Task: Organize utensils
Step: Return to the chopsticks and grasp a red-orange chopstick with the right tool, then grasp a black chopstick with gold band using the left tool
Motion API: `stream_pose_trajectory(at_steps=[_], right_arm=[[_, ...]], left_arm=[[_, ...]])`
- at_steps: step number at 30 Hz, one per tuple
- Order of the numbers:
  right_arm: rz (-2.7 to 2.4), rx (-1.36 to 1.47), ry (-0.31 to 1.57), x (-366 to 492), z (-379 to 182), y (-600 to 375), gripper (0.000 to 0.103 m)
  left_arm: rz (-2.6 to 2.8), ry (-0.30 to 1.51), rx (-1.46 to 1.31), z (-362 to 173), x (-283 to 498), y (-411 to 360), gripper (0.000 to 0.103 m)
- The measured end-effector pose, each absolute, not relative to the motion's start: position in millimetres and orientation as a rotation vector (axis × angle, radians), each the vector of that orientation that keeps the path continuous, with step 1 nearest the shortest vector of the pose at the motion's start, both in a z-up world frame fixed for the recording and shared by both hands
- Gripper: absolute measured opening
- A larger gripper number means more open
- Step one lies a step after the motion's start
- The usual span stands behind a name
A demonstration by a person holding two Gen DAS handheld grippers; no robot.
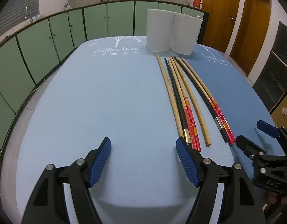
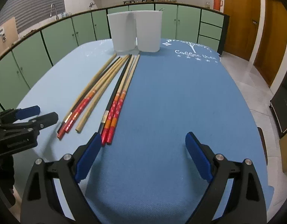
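Observation:
Several chopsticks [image 1: 188, 100] lie side by side on the blue tablecloth [image 1: 106, 102]: plain bamboo ones, black ones and red-handled ones. They also show in the right wrist view [image 2: 106, 91]. A white two-compartment holder [image 1: 172, 31] stands upright behind their tips; it also shows in the right wrist view [image 2: 135, 31]. My left gripper [image 1: 143, 147] is open and empty, just left of the handle ends. My right gripper [image 2: 142, 141] is open and empty, just right of the handle ends. Each gripper shows at the edge of the other's view, the right one [image 1: 255, 132] and the left one [image 2: 38, 113].
The table's light blue cloth meets a darker blue cloth [image 2: 180, 93] under the chopsticks. Green kitchen cabinets [image 1: 50, 37] curve behind the table. Wooden doors [image 1: 251, 22] stand at the right. A dark cabinet [image 1: 278, 71] stands beyond the table's right edge.

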State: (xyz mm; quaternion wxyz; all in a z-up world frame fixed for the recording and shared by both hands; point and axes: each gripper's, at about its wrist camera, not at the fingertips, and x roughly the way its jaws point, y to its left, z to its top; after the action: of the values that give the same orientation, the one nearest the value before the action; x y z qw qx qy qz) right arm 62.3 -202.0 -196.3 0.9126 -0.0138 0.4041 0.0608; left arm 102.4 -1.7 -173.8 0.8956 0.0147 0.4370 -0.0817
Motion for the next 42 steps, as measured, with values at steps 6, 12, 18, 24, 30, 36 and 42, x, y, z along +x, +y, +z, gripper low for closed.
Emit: stream_pose_trajectory(at_steps=[6, 12, 18, 24, 30, 36, 42], right_arm=[[0.094, -0.058, 0.841, 65.6, -199.8, -204.1, 0.087], [0.062, -0.013, 0.827, 65.0, -194.6, -220.0, 0.084], [0.131, -0.011, 0.824, 61.4, -195.6, -208.7, 0.064], [0.142, 0.003, 0.822, 61.8, -198.9, -205.3, 0.041], [0.146, -0.003, 0.807, 63.7, -200.1, -203.5, 0.021], [0.147, 0.011, 0.804, 63.7, -200.4, -205.1, 0.020], [0.147, 0.017, 0.801, 62.5, -200.7, -204.7, 0.020]], left_arm=[[-0.172, 0.911, 0.048, -175.0, 103.4, -6.5, 0.071], [-0.171, 0.913, 0.042, -173.3, 104.4, -5.2, 0.071], [-0.166, 0.909, 0.039, -172.3, 101.1, -5.1, 0.071], [-0.182, 0.910, 0.041, -172.2, 99.0, -8.6, 0.071], [-0.204, 0.914, 0.042, -171.9, 94.0, -13.2, 0.071], [-0.229, 0.924, 0.055, -171.3, 92.1, -19.9, 0.071], [-0.240, 0.932, 0.077, -173.1, 88.4, -28.5, 0.071]])
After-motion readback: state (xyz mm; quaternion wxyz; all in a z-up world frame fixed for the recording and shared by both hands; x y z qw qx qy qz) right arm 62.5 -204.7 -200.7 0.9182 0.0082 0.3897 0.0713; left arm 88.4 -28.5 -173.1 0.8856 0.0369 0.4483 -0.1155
